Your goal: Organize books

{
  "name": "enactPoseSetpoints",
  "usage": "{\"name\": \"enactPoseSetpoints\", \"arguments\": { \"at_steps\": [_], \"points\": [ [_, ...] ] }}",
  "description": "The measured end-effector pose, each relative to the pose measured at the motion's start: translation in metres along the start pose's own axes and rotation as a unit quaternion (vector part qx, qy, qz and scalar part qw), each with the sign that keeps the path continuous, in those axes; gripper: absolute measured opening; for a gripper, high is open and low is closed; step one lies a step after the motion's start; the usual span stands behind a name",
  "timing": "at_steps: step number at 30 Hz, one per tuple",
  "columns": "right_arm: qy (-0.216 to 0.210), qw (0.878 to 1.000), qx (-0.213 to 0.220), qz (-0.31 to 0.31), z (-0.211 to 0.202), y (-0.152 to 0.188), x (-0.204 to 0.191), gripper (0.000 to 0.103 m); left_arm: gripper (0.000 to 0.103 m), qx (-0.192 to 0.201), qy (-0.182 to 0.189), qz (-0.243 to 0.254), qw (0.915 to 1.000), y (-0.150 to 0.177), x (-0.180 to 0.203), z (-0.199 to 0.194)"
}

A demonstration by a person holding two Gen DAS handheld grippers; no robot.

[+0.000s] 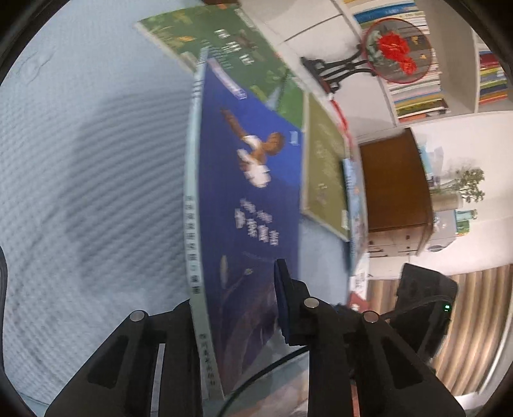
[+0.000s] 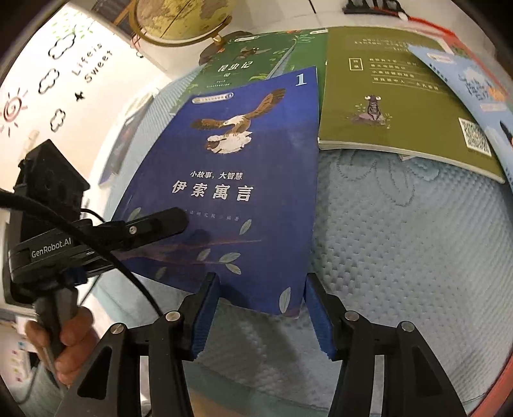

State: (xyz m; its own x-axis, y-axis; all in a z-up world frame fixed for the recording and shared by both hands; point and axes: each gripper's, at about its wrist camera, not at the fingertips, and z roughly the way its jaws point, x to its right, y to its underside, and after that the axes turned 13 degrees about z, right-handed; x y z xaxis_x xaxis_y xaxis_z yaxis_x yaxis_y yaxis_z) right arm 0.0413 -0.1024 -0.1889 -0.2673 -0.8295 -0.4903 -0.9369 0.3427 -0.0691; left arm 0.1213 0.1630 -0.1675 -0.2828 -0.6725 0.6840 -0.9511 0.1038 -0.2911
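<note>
A blue book [image 2: 243, 166] with an eagle on its cover is lifted at one side off the pale quilted mattress [image 2: 400, 240]. My left gripper [image 1: 234, 288] is shut on the blue book [image 1: 250, 192] near its grey spine. One blue-padded finger [image 1: 283, 288] presses on the cover and the other finger is hidden behind the book. In the right wrist view the left gripper's upper finger [image 2: 157, 224] lies on the cover. My right gripper [image 2: 261, 288] stands open at the book's near corner, its pads apart from the book.
A green book [image 2: 243, 64], an olive book [image 2: 384, 96] and a light-blue book [image 2: 474, 86] lie overlapping at the far side of the mattress. A globe [image 2: 179, 19] stands behind them. A round flower ornament [image 1: 394, 48] fronts a bookshelf [image 1: 416, 99]. A hand [image 2: 70, 336] grips the left handle.
</note>
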Motion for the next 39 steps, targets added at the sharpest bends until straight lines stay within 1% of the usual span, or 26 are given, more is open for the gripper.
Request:
{"name": "enactPoseSetpoints", "arguments": {
  "at_steps": [2, 4, 6, 8, 10, 11, 12, 13, 14, 15, 16, 18, 20, 21, 22, 24, 26, 28, 31, 34, 36, 39],
  "points": [
    [-0.021, 1.000, -0.003, 0.014, -0.007, -0.004, 0.004, 0.054, 0.020, 0.008, 0.018, -0.006, 0.9998, -0.003, 0.005, -0.005],
    [-0.055, 0.998, -0.011, 0.034, -0.012, -0.008, 0.010, 0.063, 0.020, 0.018, 0.048, -0.022, 0.9984, -0.006, 0.005, -0.011],
    [-0.087, 0.994, -0.017, 0.060, -0.016, -0.014, 0.018, 0.074, 0.020, 0.022, 0.071, -0.034, 0.9966, -0.009, 0.004, -0.013],
    [-0.118, 0.989, -0.020, 0.091, -0.016, -0.018, 0.029, 0.076, 0.020, 0.023, 0.086, -0.046, 0.9950, -0.011, 0.001, -0.015],
    [-0.157, 0.978, -0.036, 0.133, -0.008, -0.025, 0.043, 0.076, 0.020, 0.022, 0.101, -0.061, 0.9928, -0.011, -0.003, -0.015],
    [-0.172, 0.972, -0.043, 0.154, -0.003, -0.028, 0.048, 0.076, 0.020, 0.021, 0.107, -0.067, 0.9917, -0.010, -0.004, -0.014],
    [-0.179, 0.969, -0.046, 0.164, 0.002, -0.031, 0.049, 0.076, 0.020, 0.021, 0.108, -0.072, 0.9913, -0.010, -0.005, -0.014],
    [-0.185, 0.966, -0.049, 0.173, 0.008, -0.033, 0.049, 0.076, 0.020, 0.020, 0.106, -0.073, 0.9914, -0.009, -0.005, -0.014],
    [-0.192, 0.964, -0.052, 0.175, 0.012, -0.036, 0.047, 0.068, 0.020, 0.018, 0.100, -0.072, 0.9922, -0.008, -0.005, -0.013],
    [-0.210, 0.960, -0.055, 0.175, 0.018, -0.037, 0.041, 0.054, 0.020, 0.015, 0.093, -0.070, 0.9931, -0.007, -0.005, -0.013],
    [-0.215, 0.959, -0.056, 0.175, 0.018, -0.039, 0.038, 0.052, 0.020, 0.015, 0.084, -0.070, 0.9939, -0.007, -0.005, -0.013],
    [-0.199, 0.965, -0.040, 0.165, 0.019, -0.041, 0.030, 0.039, 0.020, 0.014, 0.069, -0.071, 0.9950, -0.006, -0.008, -0.015],
    [-0.190, 0.969, -0.028, 0.155, 0.016, -0.041, 0.024, 0.031, 0.020, 0.009, 0.040, -0.065, 0.9971, -0.005, -0.011, -0.019],
    [-0.181, 0.972, -0.020, 0.147, 0.014, -0.041, 0.019, 0.030, 0.020, 0.007, 0.028, -0.061, 0.9977, -0.004, -0.011, -0.020],
    [-0.173, 0.975, -0.015, 0.141, 0.012, -0.043, 0.017, 0.029, 0.020, 0.004, 0.008, -0.052, 0.9986, -0.002, -0.011, -0.022],
    [-0.143, 0.983, 0.002, 0.116, 0.007, -0.042, 0.006, 0.029, 0.020, -0.002, -0.024, -0.036, 0.9991, 0.000, -0.009, -0.023],
    [-0.115, 0.990, 0.009, 0.087, 0.007, -0.041, -0.009, 0.029, 0.021, -0.004, -0.053, -0.019, 0.9984, 0.001, -0.007, -0.024],
    [-0.091, 0.994, 0.019, 0.065, 0.007, -0.039, -0.019, 0.029, 0.023, -0.005, -0.088, 0.009, 0.9961, 0.000, -0.001, -0.025],
    [-0.057, 0.997, 0.036, 0.029, 0.004, -0.031, -0.035, 0.029, 0.023, -0.004, -0.127, 0.051, 0.9906, -0.003, 0.008, -0.029],
    [-0.016, 0.998, 0.051, -0.018, 0.005, -0.025, -0.057, 0.029, 0.023, -0.006, -0.149, 0.068, 0.9865, -0.004, 0.009, -0.035],
    [0.006, 0.997, 0.057, -0.044, 0.008, -0.021, -0.071, 0.029, 0.023, -0.005, -0.154, 0.072, 0.9855, -0.005, 0.006, -0.039],
    [0.020, 0.996, 0.062, -0.059, 0.012, -0.018, -0.083, 0.029, 0.023, -0.010, -0.155, 0.082, 0.9845, -0.003, 0.001, -0.047]
  ]
}}
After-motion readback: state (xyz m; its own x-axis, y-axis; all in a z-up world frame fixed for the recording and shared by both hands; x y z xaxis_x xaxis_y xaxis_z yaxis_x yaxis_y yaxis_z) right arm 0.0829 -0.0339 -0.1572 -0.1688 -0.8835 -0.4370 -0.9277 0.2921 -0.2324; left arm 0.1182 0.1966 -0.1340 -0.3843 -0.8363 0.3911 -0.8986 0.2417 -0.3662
